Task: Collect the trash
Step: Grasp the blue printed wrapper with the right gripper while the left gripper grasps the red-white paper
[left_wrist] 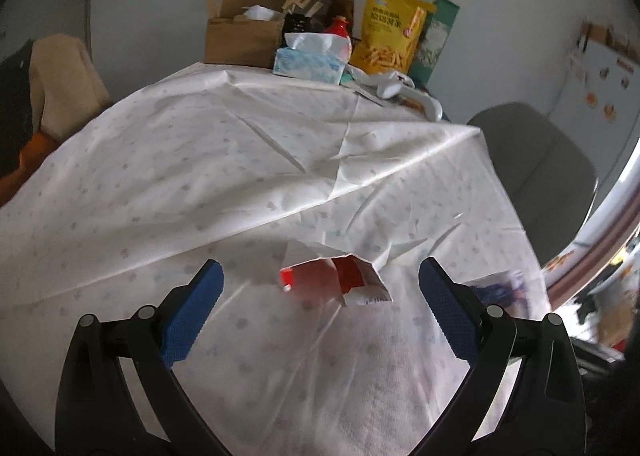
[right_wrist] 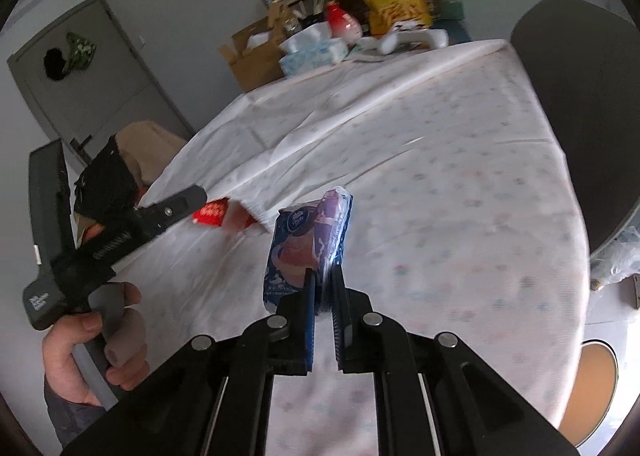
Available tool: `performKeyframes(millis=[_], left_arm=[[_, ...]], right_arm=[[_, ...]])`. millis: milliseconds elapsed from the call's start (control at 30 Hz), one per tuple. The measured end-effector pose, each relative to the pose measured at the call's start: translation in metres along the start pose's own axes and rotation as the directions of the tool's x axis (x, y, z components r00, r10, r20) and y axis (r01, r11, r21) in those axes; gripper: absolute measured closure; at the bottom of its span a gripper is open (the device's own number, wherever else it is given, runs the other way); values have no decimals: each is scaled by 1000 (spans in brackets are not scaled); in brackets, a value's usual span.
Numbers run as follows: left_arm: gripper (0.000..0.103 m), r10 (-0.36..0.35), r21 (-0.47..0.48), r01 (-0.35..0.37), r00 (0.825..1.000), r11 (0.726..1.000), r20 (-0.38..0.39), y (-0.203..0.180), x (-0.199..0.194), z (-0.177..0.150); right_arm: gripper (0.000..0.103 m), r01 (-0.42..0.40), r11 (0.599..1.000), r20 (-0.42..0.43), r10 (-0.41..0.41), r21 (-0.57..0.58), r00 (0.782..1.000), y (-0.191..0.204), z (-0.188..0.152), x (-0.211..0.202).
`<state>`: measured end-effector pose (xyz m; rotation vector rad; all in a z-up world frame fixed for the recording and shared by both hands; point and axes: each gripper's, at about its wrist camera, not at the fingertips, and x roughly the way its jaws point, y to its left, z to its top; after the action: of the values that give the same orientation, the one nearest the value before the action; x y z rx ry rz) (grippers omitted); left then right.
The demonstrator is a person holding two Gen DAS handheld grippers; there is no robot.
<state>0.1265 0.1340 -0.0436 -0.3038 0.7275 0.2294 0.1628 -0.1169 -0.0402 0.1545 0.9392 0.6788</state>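
A torn red and white paper wrapper (left_wrist: pixel 336 276) lies on the white tablecloth (left_wrist: pixel 240 160), just ahead of my left gripper (left_wrist: pixel 320 276), which is open with its jaws wide on either side of it. The wrapper also shows in the right wrist view (right_wrist: pixel 212 214), next to the left gripper's finger (right_wrist: pixel 172 208). My right gripper (right_wrist: pixel 325 276) is shut on a blue and purple snack packet (right_wrist: pixel 308 236) and holds it upright above the table. That packet shows blurred at the right in the left wrist view (left_wrist: pixel 500 288).
At the table's far end stand a cardboard box (left_wrist: pixel 244 36), a tissue box (left_wrist: pixel 310 62), a red bottle (left_wrist: pixel 340 28), a yellow snack bag (left_wrist: pixel 390 32) and a green box (left_wrist: pixel 436 40). A grey chair (left_wrist: pixel 536 176) stands at the right edge.
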Motion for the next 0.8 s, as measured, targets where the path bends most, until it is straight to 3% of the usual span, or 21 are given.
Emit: performKeyframes(millis=[333,500,600,667,767,800], left_arm=[[6,126,132,-120,991,984,-38,-32,33,9],[8,138,134,-128,988,983,-66,-37,46,9],[32,140,127,-128,986,984,-89,-36,52,8],[54,114,101,-103,988,989,-108,-33,53,6],[74,80,70,-73,991,995,-106,-28,47,4],[74,73,63,-67,992,996,-102,-27,45,4]], right_arm=[[94,11,996,43,-15,86,999,-48,3,-19],[94,18,994,46,-23,105,999,-59,1,-23],[94,20,993,44,-26,114,999,-63,-1,-24],[94,20,993,46,-25,118,999,-64,-2,-26],[94,23,993,50,-29,114,998,-63,-3,-30],[94,25,993,51,-30,114,998,-62,-4,-30]])
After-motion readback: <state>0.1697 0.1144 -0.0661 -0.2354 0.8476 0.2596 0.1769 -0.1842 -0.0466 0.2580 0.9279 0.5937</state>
